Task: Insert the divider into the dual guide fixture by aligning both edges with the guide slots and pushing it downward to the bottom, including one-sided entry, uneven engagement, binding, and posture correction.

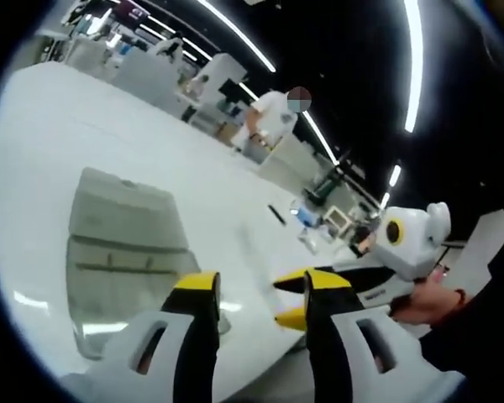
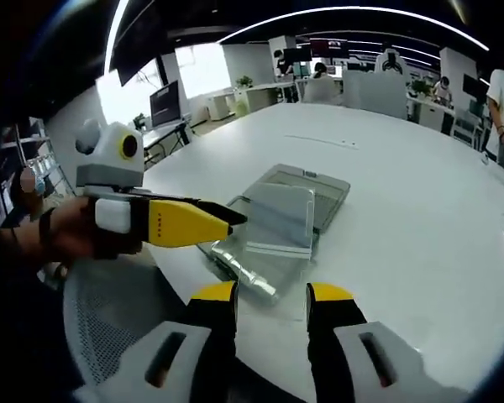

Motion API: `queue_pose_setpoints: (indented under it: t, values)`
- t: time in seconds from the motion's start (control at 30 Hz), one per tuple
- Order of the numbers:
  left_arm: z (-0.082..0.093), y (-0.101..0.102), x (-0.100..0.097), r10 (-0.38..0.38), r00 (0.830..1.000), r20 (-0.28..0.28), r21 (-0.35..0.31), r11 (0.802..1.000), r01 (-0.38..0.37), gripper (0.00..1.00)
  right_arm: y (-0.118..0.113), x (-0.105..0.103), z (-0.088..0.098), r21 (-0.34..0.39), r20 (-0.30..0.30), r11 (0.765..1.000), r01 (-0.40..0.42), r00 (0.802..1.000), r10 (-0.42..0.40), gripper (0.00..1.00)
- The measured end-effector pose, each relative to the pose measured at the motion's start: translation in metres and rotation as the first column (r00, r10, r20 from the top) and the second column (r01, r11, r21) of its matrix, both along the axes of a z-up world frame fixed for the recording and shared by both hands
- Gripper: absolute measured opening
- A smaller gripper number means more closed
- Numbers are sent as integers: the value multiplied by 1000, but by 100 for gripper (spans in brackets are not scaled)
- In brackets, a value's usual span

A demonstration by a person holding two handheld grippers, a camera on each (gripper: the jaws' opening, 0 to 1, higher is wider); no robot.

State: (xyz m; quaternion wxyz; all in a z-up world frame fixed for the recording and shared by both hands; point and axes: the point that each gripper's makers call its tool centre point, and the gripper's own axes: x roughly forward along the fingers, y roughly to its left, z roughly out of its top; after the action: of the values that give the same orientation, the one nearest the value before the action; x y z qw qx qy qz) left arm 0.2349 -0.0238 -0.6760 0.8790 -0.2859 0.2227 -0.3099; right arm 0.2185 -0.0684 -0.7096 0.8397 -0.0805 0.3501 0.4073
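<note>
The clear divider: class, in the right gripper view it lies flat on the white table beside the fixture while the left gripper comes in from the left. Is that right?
Not quite. The right gripper view shows the clear divider standing upright in the fixture, not lying flat on the white table beside it. The rest holds: the left gripper does come in from the left, its yellow jaws reaching the divider's edge.

Left gripper (image 1: 256, 294) fingers parted, unloaded; right gripper (image 2: 271, 295) fingers parted, unloaded; hand (image 2: 67, 228) grips left handle.
</note>
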Motion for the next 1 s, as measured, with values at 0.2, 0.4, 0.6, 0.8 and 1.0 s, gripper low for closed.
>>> queue_pose_setpoints:
  t: [0.2, 0.4, 0.6, 0.8, 1.0]
  values:
    - [2, -3, 1, -2, 1000, -11, -24, 1000, 2, 30, 1, -1, 1, -3, 7, 1000, -16, 1000, 16, 28]
    - [1, 0, 5, 16, 999, -27, -39, 999, -17, 25, 4, -5, 0, -18, 17, 999, -50, 999, 50, 28]
    - [-1, 3, 7, 30, 999, -44, -49, 998, -32, 19, 7, -7, 1, -23, 30, 997, -71, 997, 71, 28]
    - [-1, 5, 9, 37, 998, -53, -69, 997, -41, 14, 8, -8, 2, -27, 35, 996, -85, 996, 86, 28]
    - [-4, 5, 9, 44, 995, -84, -91, 994, -51, 8, 11, -10, 3, -30, 43, 994, -103, 994, 104, 28]
